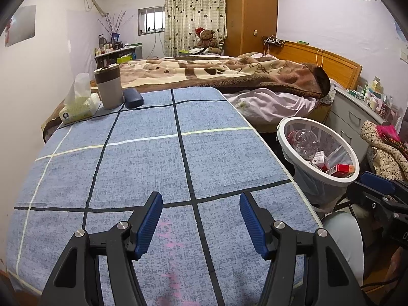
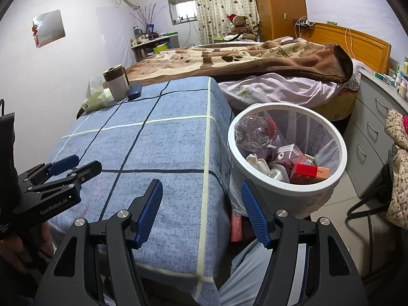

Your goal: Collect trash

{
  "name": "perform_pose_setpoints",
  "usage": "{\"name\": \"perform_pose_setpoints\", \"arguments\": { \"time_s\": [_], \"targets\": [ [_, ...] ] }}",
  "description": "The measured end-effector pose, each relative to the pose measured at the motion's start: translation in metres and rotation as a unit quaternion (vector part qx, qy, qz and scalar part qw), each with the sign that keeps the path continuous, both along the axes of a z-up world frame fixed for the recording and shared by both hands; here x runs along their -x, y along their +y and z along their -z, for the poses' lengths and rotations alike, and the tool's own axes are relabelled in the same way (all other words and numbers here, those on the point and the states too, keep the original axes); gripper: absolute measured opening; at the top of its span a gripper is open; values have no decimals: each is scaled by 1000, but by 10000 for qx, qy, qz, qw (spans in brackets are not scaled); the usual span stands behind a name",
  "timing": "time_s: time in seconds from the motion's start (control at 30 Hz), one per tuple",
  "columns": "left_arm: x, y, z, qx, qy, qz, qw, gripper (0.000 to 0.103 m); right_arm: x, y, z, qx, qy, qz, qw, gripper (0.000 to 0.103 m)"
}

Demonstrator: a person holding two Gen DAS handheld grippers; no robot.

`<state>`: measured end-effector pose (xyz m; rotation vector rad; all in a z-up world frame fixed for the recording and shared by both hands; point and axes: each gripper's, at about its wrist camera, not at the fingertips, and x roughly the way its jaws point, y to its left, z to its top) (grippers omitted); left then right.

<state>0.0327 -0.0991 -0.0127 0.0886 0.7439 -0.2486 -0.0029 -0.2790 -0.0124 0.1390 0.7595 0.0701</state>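
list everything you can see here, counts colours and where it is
table: 1, blue checked cloth, centre
tissue pack: 1, pale yellow-green, far left corner of table
cup: 1, grey with brown lid, beside the tissue pack
case: 1, dark blue, right of the cup
bin: 1, white, on the floor right of the table
clear plastic bottle: 1, in the bin
boxes: several, red and white, in the bin
bed: 1, brown patterned blanket, behind the table
teddy bear: 1, brown, red hat, by the curtain
wardrobe: 1, wooden, far wall
drawer unit: 1, grey, right
left tongs: black, blue pads, open, empty, over the table
right tongs: same, open, empty, at the table's right edge
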Motion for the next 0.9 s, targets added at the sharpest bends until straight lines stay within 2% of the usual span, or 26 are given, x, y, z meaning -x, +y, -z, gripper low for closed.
{"name": "perform_pose_setpoints", "arguments": {
  "time_s": [0.9],
  "targets": [
    [-1, 3, 6, 32, 44, -77, 10000, 63, -1, 2, 0, 17, 31, -12, 10000, 66]
  ]
}}
